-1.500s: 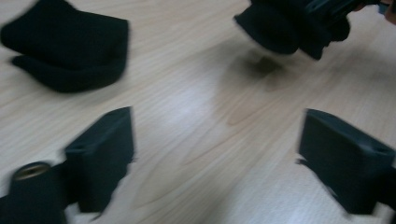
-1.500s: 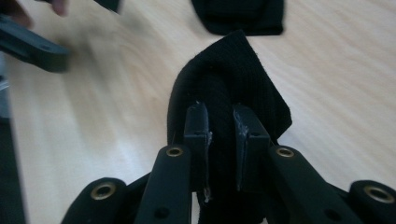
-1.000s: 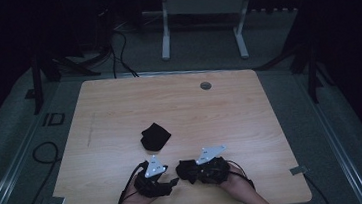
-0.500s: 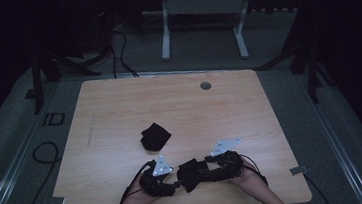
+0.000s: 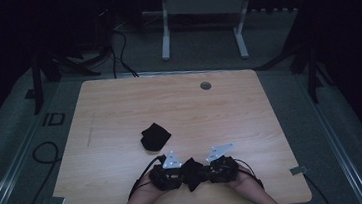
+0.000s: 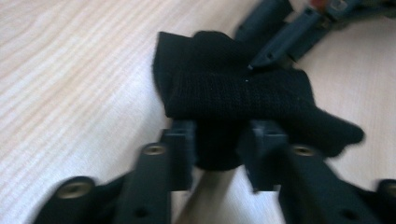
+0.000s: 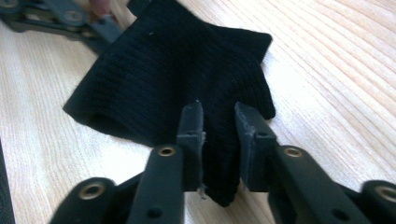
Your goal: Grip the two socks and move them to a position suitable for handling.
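A black knitted cloth (image 5: 193,173) lies bunched near the table's front edge, between my two grippers. My left gripper (image 5: 178,174) comes at it from the left and my right gripper (image 5: 209,171) from the right. In the left gripper view the left gripper (image 6: 222,135) has just been closing, and its jaws pinch a fold of the cloth (image 6: 233,88). In the right gripper view the right gripper (image 7: 219,126) has also just been closing and clamps an edge of the cloth (image 7: 163,70). A second black cloth bundle (image 5: 154,136) sits apart, farther back on the table.
The wooden table (image 5: 119,108) has a round grommet (image 5: 205,85) near its far edge. Cables trail from the grippers over the front edge. A metal stand (image 5: 200,9) and dark floor lie beyond the table.
Both pairs of jaws have closed onto the cloth. The left gripper shifted slightly right. The right gripper drew back in from the right toward the cloth.
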{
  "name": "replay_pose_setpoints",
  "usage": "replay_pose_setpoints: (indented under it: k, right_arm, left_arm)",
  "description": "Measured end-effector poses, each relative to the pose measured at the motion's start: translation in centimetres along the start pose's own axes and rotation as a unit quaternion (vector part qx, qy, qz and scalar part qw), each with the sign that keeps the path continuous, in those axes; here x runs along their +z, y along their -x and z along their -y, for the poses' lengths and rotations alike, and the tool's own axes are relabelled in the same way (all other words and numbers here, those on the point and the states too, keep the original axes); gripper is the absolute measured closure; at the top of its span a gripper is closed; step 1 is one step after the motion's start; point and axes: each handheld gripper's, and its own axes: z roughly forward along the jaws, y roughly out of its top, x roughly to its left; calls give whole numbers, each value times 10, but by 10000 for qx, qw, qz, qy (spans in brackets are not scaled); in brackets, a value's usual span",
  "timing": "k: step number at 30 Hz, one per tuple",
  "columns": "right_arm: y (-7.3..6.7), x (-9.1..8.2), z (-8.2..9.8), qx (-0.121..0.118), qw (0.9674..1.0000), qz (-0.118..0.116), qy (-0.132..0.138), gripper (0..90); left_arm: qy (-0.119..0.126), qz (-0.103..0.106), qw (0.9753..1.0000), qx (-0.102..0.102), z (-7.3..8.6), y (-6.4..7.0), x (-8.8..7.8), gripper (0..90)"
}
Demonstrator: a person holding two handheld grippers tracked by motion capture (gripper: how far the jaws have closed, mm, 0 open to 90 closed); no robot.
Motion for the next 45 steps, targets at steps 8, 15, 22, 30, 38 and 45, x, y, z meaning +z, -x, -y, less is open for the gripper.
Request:
replay_pose_setpoints:
  k: [8, 15, 22, 30, 38, 45]
  right_arm:
    - [-1, -20, -5, 2, 9993, 147, 333, 797]
    - [2, -58, -17, 121, 9953, 83, 954, 799]
    - [12, -91, -15, 327, 9908, 525, 1205, 818]
    - [25, -114, 11, 686, 9885, 604, 1204, 816]
    - [22, -76, 40, 862, 9941, 360, 560, 813]
    - [26, -69, 55, 1044, 9931, 342, 421, 774]
  left_arm:
    - [332, 42, 9994, -79, -6, 3, -20, 844]
    - [566, 74, 9983, 73, -16, 6, -57, 846]
    - [416, -142, 9990, 12, -4, 1, -85, 847]
    - [134, 298, 9995, -26, 12, -13, -112, 843]
    - [-358, 353, 9986, 189, 21, -19, -82, 838]
    - [-345, 201, 9992, 60, 30, -26, -73, 691]
